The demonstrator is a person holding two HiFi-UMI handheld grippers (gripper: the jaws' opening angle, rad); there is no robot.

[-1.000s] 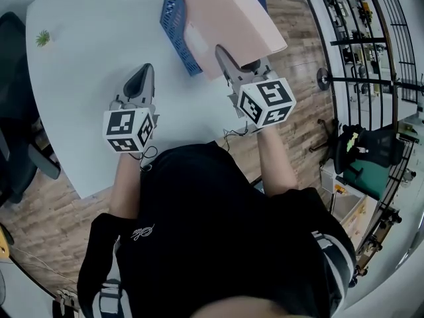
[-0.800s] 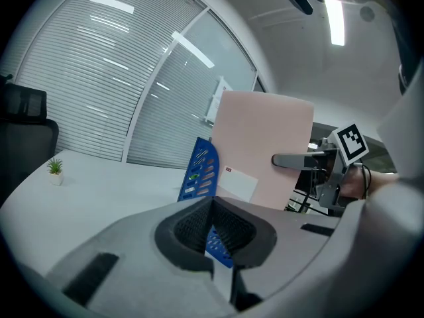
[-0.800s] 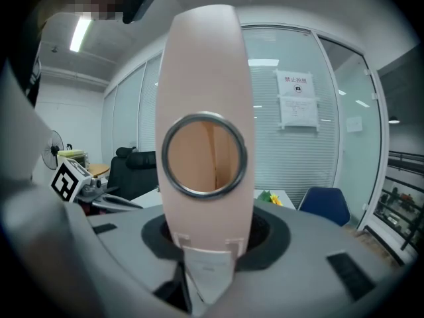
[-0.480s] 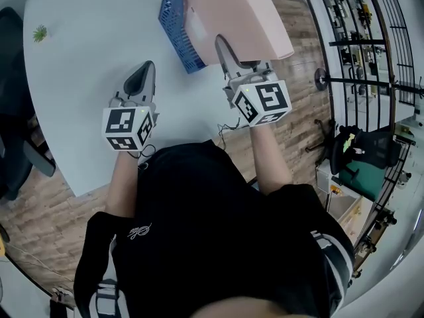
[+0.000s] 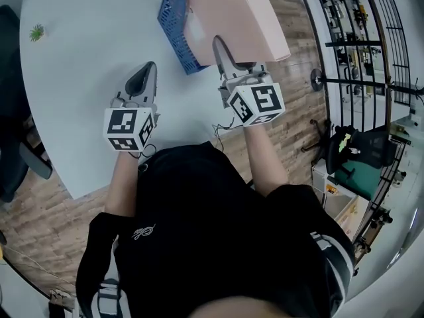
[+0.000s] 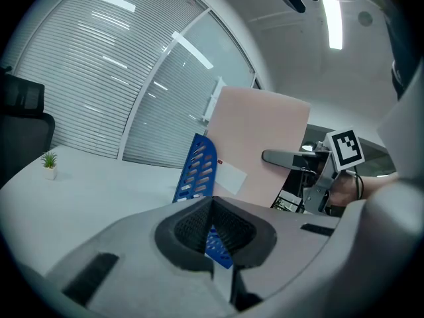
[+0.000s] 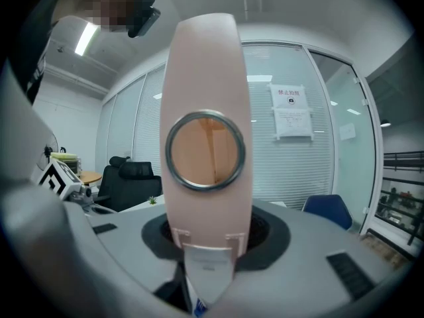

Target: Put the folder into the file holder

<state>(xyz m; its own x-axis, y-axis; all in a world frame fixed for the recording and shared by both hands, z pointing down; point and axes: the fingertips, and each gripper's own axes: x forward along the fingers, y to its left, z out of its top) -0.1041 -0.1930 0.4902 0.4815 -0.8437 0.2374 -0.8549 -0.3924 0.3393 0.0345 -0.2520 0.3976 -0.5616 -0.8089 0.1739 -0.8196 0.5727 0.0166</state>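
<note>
Now your right tool (image 5: 218, 46) grips the pink folder (image 5: 233, 10) by its spine. In the right gripper view the spine stands upright between the two jaws, which press on it from both sides at a middling width. Its metal ring (image 7: 205, 150) sits just above the jaws, and a label pocket (image 7: 208, 265) lies right at them. You hold the folder on edge above the far right part of the white table (image 5: 86, 65), with its broad face slanting toward the table's edge and the wood floor (image 5: 295, 98).

The blue holder (image 5: 173, 20) stands on the table just left of the folder. From your head view the folder overlaps the holder's right side. In the left gripper view the holder's slotted side panel covers the folder's lower left corner, so the two are very close. You cannot tell whether they touch, or whether the folder's bottom edge is inside a compartment.

Your left tool (image 5: 146, 73) is over the table, left of the folder and near the holder, pointing toward it. Its jaws are closed together with nothing between them.

A small potted plant (image 5: 34, 32) stands at the table's far left, well apart from the rest. A dark chair (image 5: 13, 144) sits beside the table on that side.
</note>
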